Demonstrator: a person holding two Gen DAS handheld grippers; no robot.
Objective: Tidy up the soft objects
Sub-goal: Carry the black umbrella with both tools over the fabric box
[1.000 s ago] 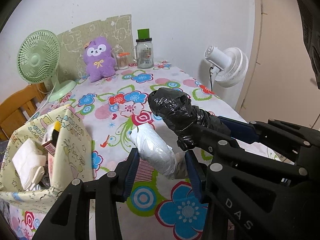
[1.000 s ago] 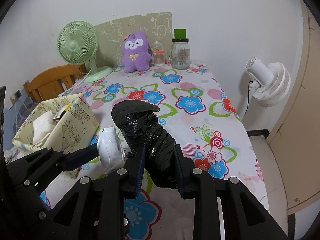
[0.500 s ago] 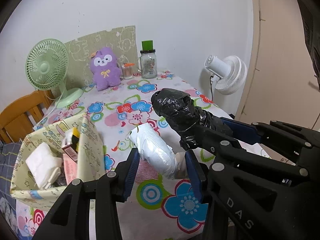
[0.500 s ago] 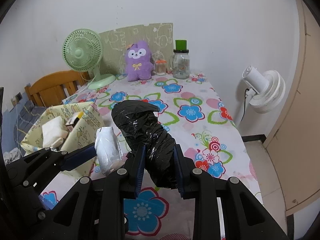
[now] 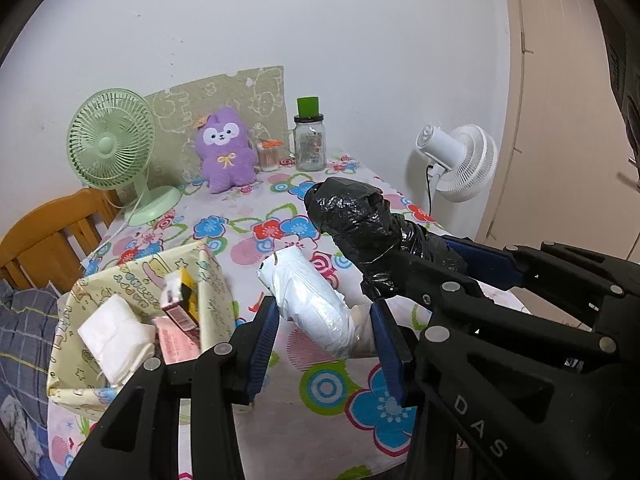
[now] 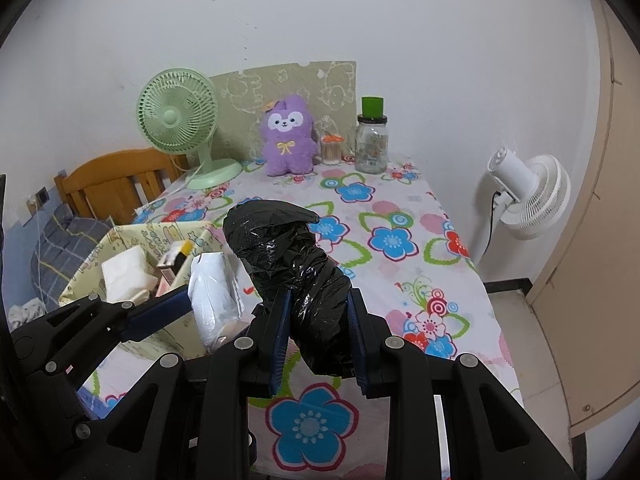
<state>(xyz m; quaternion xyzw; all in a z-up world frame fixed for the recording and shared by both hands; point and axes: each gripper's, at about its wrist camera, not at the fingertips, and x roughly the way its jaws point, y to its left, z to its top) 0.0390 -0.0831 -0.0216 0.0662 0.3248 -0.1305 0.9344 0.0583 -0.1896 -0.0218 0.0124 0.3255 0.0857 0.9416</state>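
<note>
Black bag roll (image 6: 294,264) is clamped in the right gripper (image 6: 318,334), jaws closed narrow on its lower end, upper end sticking up and forward, held clear above the tabletop (image 6: 400,280). White bag roll (image 5: 316,304) sits in the left gripper (image 5: 324,344), jaws partly closed with both pads on its sides, also off the tabletop. Patterned storage box (image 5: 212,288) at the left tabletop edge already holds a white folded pack (image 5: 114,332) and small cartons (image 5: 180,300). Judged progress: midway, both rolls picked up, neither put in the box yet; drop-off is left. Both rolls look like crinkly thin plastic, squashy, black one glossy and wrinkled with a bulging top, white one smooth and sausage-shaped. Purple plush (image 5: 226,150) at the far end is untouched.
</note>
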